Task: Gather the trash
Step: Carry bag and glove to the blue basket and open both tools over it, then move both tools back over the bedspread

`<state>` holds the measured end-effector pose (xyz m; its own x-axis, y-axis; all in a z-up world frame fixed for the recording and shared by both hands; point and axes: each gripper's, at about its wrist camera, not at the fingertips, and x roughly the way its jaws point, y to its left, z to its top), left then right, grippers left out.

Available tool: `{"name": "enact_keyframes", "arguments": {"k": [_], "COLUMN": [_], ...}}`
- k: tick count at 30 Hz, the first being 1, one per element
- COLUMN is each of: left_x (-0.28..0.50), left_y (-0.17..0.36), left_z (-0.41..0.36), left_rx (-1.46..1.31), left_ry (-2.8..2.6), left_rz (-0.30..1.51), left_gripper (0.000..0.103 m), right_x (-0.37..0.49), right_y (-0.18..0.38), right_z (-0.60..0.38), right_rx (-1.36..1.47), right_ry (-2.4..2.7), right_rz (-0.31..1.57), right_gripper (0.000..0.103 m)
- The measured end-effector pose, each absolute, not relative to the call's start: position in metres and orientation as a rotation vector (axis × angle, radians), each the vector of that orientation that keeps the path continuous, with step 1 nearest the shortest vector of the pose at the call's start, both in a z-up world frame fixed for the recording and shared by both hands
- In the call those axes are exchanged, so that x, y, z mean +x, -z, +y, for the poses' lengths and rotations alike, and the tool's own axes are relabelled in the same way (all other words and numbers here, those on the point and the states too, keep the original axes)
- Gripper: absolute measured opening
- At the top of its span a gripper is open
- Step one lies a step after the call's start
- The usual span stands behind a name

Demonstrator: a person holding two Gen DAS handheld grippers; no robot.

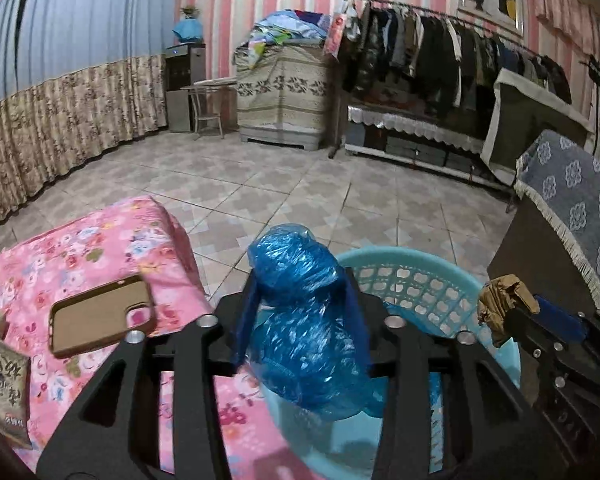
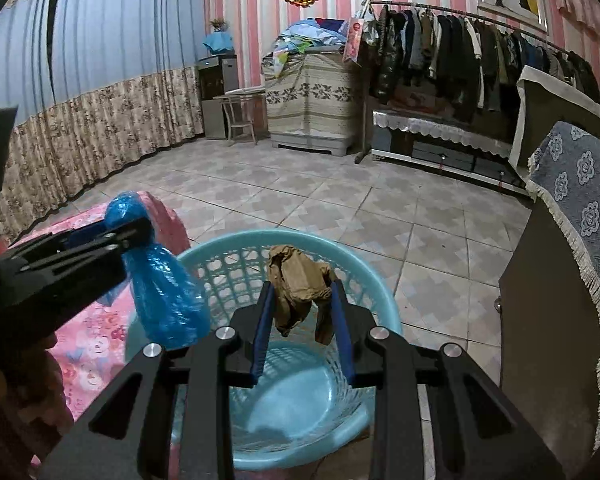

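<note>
Nearest the left wrist camera, the left gripper (image 1: pixel 304 300) reaches forward with a crumpled blue plastic bag (image 1: pixel 308 320) between its two blue-padded fingers (image 1: pixel 246 320). The bag bulges past both fingertips and hangs down over the near rim of a light blue plastic basket (image 1: pixel 416 284). Whether the pads are pressing the bag or only flanking it cannot be told from either view.

From the right wrist camera, the right gripper (image 2: pixel 302 304) is clenched on a wad of brown paper (image 2: pixel 300 280), pinched between its blue pads (image 2: pixel 262 332), with loose ends dangling below. The wad hangs directly above the open mouth of the basket (image 2: pixel 236 264), whose lattice wall and bare floor show underneath. The left gripper (image 2: pixel 132 236) appears at the left of this view, its blue bag (image 2: pixel 160 288) over the basket's left rim.

Just left of the basket lies a pink floral cloth (image 1: pixel 112 248). A tan phone case (image 1: pixel 100 316) rests on it, and a printed snack packet (image 1: pixel 4 388) sits at the far left edge.

To the right stands a dark cabinet (image 2: pixel 540 320) draped with a grey fringed cover (image 2: pixel 580 208).

Beyond is a patterned tiled floor (image 2: pixel 300 200). At the far wall, which is striped pink and white, stand a covered chest (image 2: pixel 312 100), a rack of hanging clothes (image 2: pixel 460 48) and long curtains (image 2: pixel 100 80).
</note>
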<state>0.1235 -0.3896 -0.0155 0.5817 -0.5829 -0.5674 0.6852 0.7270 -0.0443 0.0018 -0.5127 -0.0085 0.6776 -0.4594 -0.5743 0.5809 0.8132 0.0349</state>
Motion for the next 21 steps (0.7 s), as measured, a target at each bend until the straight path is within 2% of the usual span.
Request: {"name": "enact_keyframes", "arguments": {"k": [1, 3, 5, 8, 14, 18, 19, 20, 21], "left_x": [0.123, 0.122, 0.123, 0.125, 0.126, 0.126, 0.127, 0.128, 0.129], "left_y": [0.016, 0.012, 0.009, 0.002, -0.015, -0.027, -0.030, -0.034, -0.037], "left_z": [-0.394, -0.391, -0.382, -0.366, -0.310, -0.266, -0.252, -0.239, -0.229], "left_rx": [0.189, 0.176, 0.165, 0.156, 0.123, 0.112, 0.109, 0.106, 0.103], "left_ry": [0.743, 0.734, 0.721, 0.680, 0.570, 0.499, 0.480, 0.464, 0.453], "left_rz": [0.589, 0.577, 0.565, 0.550, 0.507, 0.483, 0.484, 0.482, 0.479], "left_gripper": [0.057, 0.078, 0.085, 0.086, 0.096, 0.098, 0.098, 0.098, 0.098], "right_x": [-0.001, -0.005, -0.006, 0.000, 0.020, 0.033, 0.036, 0.038, 0.039], "right_y": [0.009, 0.011, 0.013, 0.018, 0.029, 0.029, 0.029, 0.029, 0.027], "right_z": [-0.513, -0.514, -0.514, -0.508, -0.499, -0.496, -0.494, -0.491, -0.491], "right_rx": [0.226, 0.227, 0.225, 0.218, 0.206, 0.170, 0.160, 0.145, 0.135], "right_ry": [0.594, 0.601, 0.602, 0.590, 0.545, 0.555, 0.560, 0.577, 0.585], "right_rz": [0.584, 0.590, 0.597, 0.612, 0.639, 0.636, 0.637, 0.632, 0.620], "right_gripper": [0.029, 0.029, 0.029, 0.029, 0.030, 0.035, 0.048, 0.071, 0.079]}}
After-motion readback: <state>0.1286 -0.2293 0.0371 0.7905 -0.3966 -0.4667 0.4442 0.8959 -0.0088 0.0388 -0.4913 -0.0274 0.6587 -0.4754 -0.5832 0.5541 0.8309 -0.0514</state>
